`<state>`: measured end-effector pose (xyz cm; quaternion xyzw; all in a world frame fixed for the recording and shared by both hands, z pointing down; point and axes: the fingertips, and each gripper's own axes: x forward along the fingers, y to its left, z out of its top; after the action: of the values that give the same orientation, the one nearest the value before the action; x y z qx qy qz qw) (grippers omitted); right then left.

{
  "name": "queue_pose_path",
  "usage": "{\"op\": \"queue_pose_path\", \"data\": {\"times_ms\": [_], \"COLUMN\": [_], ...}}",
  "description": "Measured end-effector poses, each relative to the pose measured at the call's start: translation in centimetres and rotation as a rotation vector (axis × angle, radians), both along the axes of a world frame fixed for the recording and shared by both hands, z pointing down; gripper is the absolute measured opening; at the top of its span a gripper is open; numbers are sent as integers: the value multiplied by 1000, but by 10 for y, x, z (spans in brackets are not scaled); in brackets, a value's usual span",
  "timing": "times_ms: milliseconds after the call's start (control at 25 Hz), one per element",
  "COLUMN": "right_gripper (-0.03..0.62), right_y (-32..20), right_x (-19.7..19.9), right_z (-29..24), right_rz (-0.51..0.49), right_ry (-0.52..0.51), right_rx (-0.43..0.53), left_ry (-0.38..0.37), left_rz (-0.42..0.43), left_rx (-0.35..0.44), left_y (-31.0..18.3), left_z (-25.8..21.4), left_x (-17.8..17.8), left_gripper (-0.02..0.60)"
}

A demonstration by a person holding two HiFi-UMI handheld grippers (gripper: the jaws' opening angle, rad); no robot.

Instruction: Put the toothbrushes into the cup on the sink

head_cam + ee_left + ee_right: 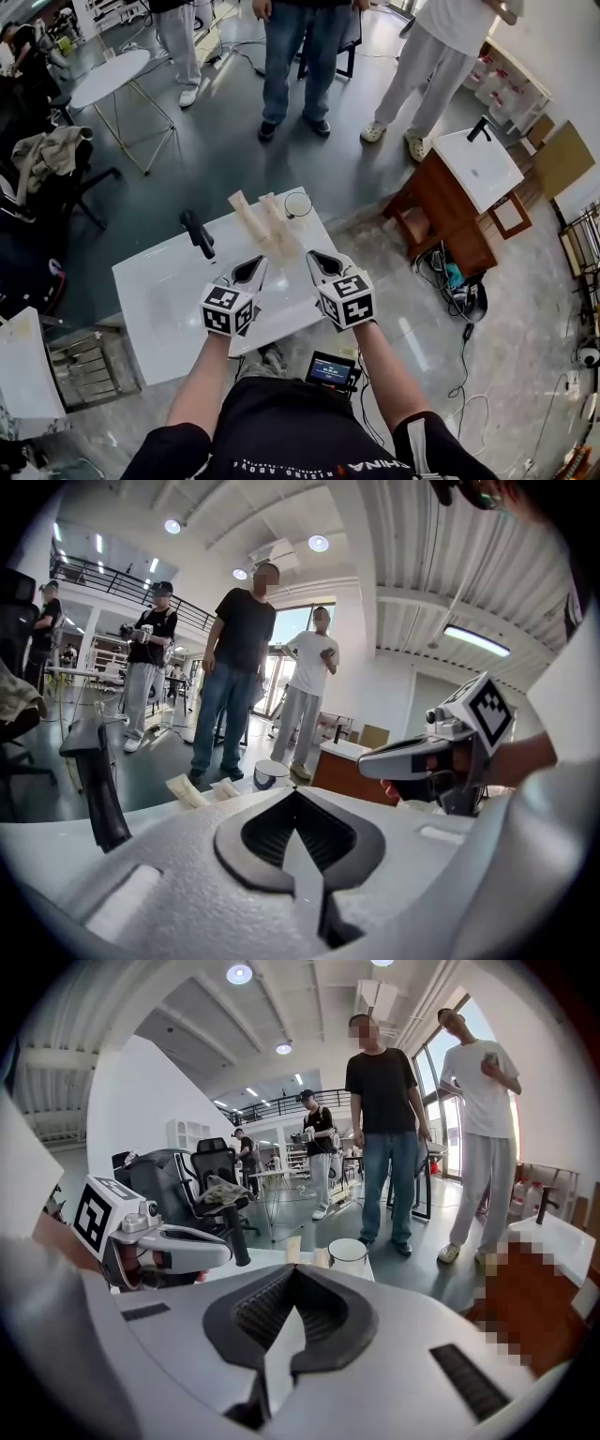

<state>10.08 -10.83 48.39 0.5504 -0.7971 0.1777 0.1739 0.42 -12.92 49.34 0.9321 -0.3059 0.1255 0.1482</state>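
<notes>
White desk (159, 300), black faucet (198, 232) towards its far left edge. My forearms (202, 384) stretch forward side by side over its near right part. My left tongs (251, 270) and right tongs (319, 264) are both closed on nothing and tilt slightly downward. The toothbrushes (258, 220) lie just beyond the tips at the far edge. The cup (298, 203) stands beside them at the far right corner.

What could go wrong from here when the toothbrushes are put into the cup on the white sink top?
1. The small round white cup stands near the far edge of the white sink top; a nudge might tip it off.
2. The pale cream toothbrushes lie close together, so gripping one may drag another.
3. The left gripper and right gripper are both shut; unopened, they would only push the brushes.
</notes>
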Motion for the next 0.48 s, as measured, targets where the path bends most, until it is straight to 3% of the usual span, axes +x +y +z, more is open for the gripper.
{"op": "queue_pose_path", "data": {"times_ms": [480], "right_gripper": [8], "right_y": [-72], "right_x": [-26], "right_z": [6], "right_rz": [-117], "right_ry": [-1], "right_rx": [-30], "left_ry": [5], "left_rz": [-114], "left_rx": [-31], "left_y": [-58], "left_z": [4], "left_x": [-22], "left_gripper": [2]}}
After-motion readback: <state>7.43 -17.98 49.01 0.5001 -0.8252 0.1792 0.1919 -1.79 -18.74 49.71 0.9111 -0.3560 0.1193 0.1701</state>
